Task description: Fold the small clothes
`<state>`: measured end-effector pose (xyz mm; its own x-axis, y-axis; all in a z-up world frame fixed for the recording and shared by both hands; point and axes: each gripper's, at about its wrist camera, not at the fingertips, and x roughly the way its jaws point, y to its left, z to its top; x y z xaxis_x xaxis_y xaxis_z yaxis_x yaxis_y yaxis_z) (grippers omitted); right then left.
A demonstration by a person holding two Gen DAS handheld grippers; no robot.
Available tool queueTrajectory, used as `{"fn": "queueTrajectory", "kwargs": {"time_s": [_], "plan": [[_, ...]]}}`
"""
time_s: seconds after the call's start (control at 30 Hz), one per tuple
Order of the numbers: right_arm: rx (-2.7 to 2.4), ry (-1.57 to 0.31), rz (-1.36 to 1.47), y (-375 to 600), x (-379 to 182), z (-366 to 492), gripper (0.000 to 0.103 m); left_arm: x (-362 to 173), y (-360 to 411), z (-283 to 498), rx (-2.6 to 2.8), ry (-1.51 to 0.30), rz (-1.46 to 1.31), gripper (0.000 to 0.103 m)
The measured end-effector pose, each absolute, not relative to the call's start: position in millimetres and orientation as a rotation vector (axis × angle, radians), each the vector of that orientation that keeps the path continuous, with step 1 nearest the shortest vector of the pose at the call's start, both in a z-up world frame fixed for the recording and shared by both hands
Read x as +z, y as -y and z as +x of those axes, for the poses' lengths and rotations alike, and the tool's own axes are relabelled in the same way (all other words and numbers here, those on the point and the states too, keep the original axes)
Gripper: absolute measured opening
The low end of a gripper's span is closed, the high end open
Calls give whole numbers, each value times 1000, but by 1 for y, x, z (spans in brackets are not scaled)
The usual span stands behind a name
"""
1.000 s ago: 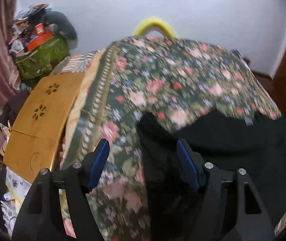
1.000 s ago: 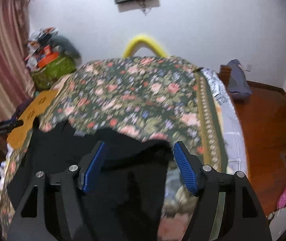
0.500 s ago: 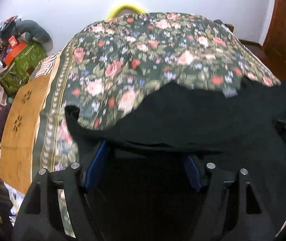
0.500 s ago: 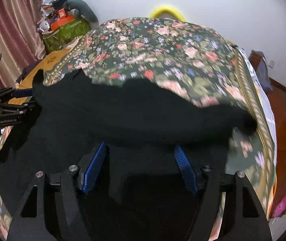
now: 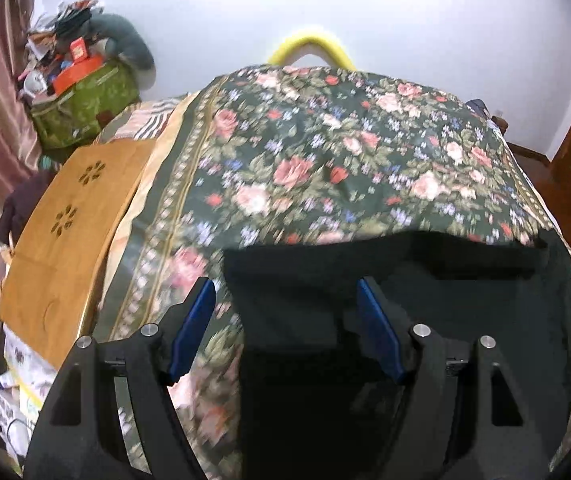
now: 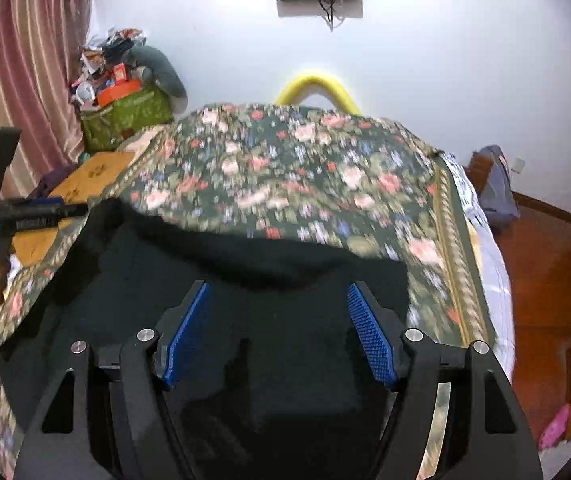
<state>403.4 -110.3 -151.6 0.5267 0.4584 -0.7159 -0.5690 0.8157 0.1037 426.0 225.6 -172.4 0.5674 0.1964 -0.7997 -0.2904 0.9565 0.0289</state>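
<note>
Black garment [image 5: 425, 280] [image 6: 245, 280] spread flat on floral bedspread [image 5: 325, 168] [image 6: 285, 176] at near edge of bed, far hem folded over in a thick band. Left gripper [image 5: 285, 316] over garment's left edge, jaws wide apart, gripping nothing: left pad over bedspread, right pad over black cloth. Right gripper [image 6: 277, 320] over garment near right edge, jaws apart and just opened further, cloth below and between pads, not pinched. Wooden board [image 5: 65, 232] beside bed's left edge; green bag [image 5: 81, 108] at far left corner.
</note>
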Motion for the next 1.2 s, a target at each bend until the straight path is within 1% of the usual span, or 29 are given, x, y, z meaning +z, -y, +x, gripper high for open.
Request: {"fn": "queueTrajectory", "kwargs": {"time_s": [0.03, 0.23, 0.3, 0.47, 0.57, 0.63, 0.67, 0.7, 0.73, 0.8, 0.9, 1.2], "plan": [[617, -820, -155, 116, -153, 396, 74, -173, -229, 415, 290, -935, -105, 72], [586, -901, -201, 150, -169, 348, 74, -189, -235, 352, 288, -1025, -58, 74], [574, -931, -181, 162, -177, 334, 74, -197, -235, 331, 268, -1057, -88, 76], [564, -1026, -77, 181, -204, 309, 74, -230, -223, 289, 181, -1170, -141, 77], [564, -1061, -6, 187, -213, 294, 74, -232, -215, 279, 189, -1164, -185, 76], [566, -1066, 16, 187, -215, 285, 74, -229, -208, 274, 146, -1158, -225, 67], [569, -1067, 25, 187, -215, 281, 74, -227, -204, 273, 124, -1157, -233, 49], [573, -1071, 32, 186, -215, 278, 74, -226, -198, 271, 101, -1159, -241, 38], [577, -1073, 39, 186, -215, 275, 74, -224, -193, 268, 105, -1154, -229, 35], [584, -1070, 50, 186, -213, 267, 74, -220, -180, 262, 95, -1142, -187, 20], [597, -1058, 68, 186, -210, 262, 74, -214, -161, 249, 76, -1126, -129, 18], [599, -1021, 128, 191, -206, 252, 74, -198, -97, 199, -95, -1116, -93, 18]]}}
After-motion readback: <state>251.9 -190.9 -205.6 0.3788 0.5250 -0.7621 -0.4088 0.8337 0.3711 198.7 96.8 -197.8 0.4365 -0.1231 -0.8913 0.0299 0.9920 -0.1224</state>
